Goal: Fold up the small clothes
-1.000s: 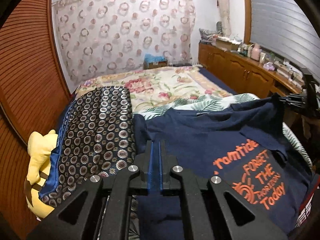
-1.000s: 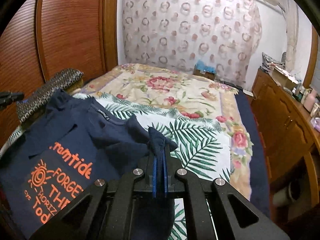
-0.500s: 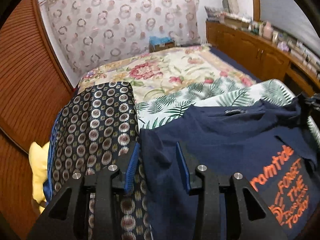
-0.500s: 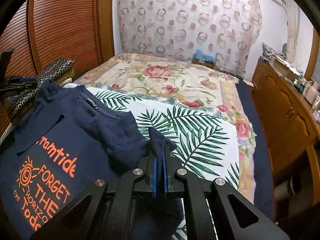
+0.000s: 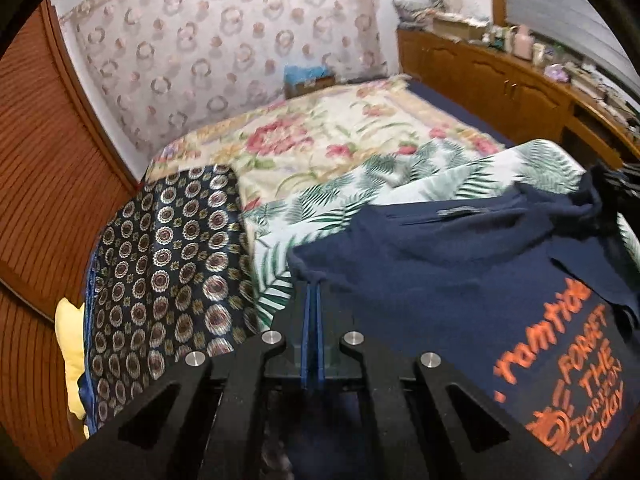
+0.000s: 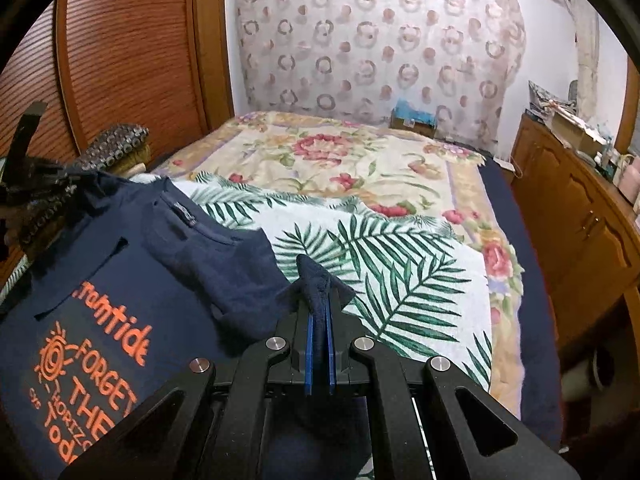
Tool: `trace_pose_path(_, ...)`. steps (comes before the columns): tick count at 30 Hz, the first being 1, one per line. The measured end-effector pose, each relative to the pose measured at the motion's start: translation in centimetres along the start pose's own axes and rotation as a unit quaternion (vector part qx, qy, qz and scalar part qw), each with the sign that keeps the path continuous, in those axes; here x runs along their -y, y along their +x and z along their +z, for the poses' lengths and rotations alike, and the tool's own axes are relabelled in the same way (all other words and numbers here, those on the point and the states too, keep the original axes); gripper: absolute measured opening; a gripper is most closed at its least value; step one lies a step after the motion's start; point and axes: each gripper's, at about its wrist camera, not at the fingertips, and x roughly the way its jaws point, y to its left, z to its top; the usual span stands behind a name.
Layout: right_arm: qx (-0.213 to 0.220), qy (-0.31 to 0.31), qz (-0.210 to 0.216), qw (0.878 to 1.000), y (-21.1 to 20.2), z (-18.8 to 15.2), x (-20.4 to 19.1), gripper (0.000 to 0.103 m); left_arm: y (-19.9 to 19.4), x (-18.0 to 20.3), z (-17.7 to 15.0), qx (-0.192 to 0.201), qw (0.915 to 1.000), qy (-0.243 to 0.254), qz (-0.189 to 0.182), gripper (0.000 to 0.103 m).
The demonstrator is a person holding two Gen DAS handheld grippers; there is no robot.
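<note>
A navy T-shirt (image 5: 460, 280) with orange lettering lies on a palm-leaf cloth (image 5: 344, 196) on the bed; it also shows in the right wrist view (image 6: 132, 264). My left gripper (image 5: 313, 292) is shut on the shirt's left corner edge. My right gripper (image 6: 319, 304) is shut on a bunched fold of the shirt's right side, which sticks up between the blue pads (image 6: 309, 340). The left gripper also shows at the left edge of the right wrist view (image 6: 44, 178), holding the far corner.
A dark patterned cushion (image 5: 168, 264) and a yellow soft toy (image 5: 70, 344) lie left of the shirt. A floral bedspread (image 6: 340, 160) covers the bed beyond. Wooden cabinets (image 6: 576, 216) run along the right, a slatted wooden wardrobe (image 6: 132, 60) on the left.
My left gripper opened half a second ago and has now closed again on the shirt's left corner. My right gripper has kept its hold on the shirt's fold.
</note>
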Motion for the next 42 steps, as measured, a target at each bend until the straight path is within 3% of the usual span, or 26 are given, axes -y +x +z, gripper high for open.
trace_pose_path(10, 0.05, -0.01, 0.01, 0.999, -6.3, -0.3, -3.6, 0.005, -9.5, 2.0, -4.0, 0.086, 0.9952, -0.02, -0.043, 0.003)
trace_pose_path(17, 0.084, -0.014, 0.015, 0.996, -13.0, -3.7, -5.8, 0.005, -15.5, 1.4, -9.8, 0.117, 0.9912, -0.042, -0.046, 0.003)
trace_pose_path(25, 0.086, -0.002, 0.01, 0.996, -20.0, -10.5, -6.5, 0.005, -18.7, -0.2, -16.9, 0.127, 0.9862, -0.095, -0.049, 0.003)
trace_pose_path(31, 0.072, 0.015, 0.014, 0.997, -24.7, -13.9, -7.3, 0.005, -21.2, -1.4, -20.0, 0.136, 0.9825, -0.119, -0.045, 0.003)
trace_pose_path(36, 0.054, 0.032, 0.012, 0.998, -27.0, -15.0, -6.9, 0.005, -22.0, -1.2, -21.4, 0.126, 0.984, -0.12, -0.038, 0.003)
trace_pose_path(42, 0.011, 0.049, 0.018, 0.999, -27.0, -16.0, -6.6, 0.005, -19.7, -0.8, -22.5, 0.086, 0.9885, -0.119, -0.037, 0.006)
